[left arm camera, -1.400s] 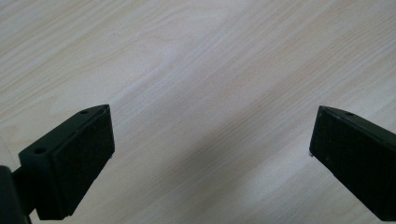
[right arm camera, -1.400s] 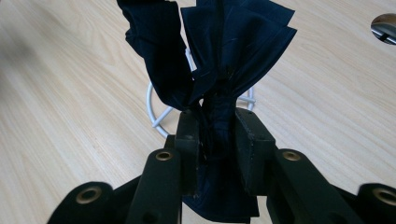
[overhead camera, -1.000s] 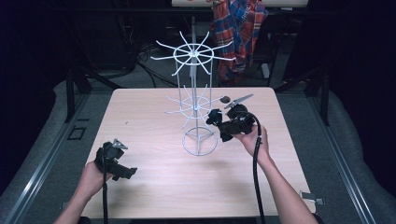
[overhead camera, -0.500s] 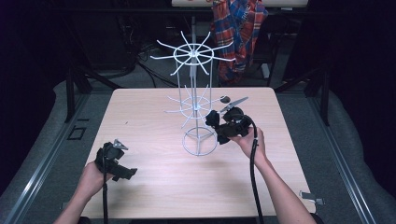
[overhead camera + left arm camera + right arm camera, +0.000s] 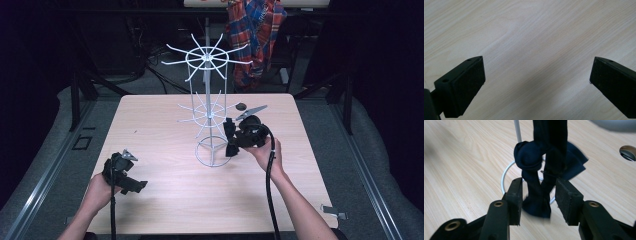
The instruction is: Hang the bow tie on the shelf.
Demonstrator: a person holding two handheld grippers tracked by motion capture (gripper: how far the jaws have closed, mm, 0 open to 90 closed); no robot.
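A white wire display rack (image 5: 207, 115) stands mid-table on a ring base (image 5: 212, 152). A dark navy knotted cloth (image 5: 536, 157) hangs from the rack beside its pole, its two tails reaching down toward the ring (image 5: 503, 177). My right gripper (image 5: 230, 137) sits just right of the rack, and its jaws have just been opening. The cloth's tails hang between the pads (image 5: 517, 200), which no longer press on them. My left gripper (image 5: 131, 181) rests near the table's front left, open wide over bare wood (image 5: 537, 82) with nothing between its jaws.
The light wooden table (image 5: 165, 125) has a small dark round hole (image 5: 240, 106) behind the right gripper. A plaid cloth (image 5: 255, 30) hangs beyond the far edge. The rack's upper arms (image 5: 205, 55) spread out overhead.
The right gripper's jaws stand further apart than before, loosening from the dark cloth. Both hands stay where they were.
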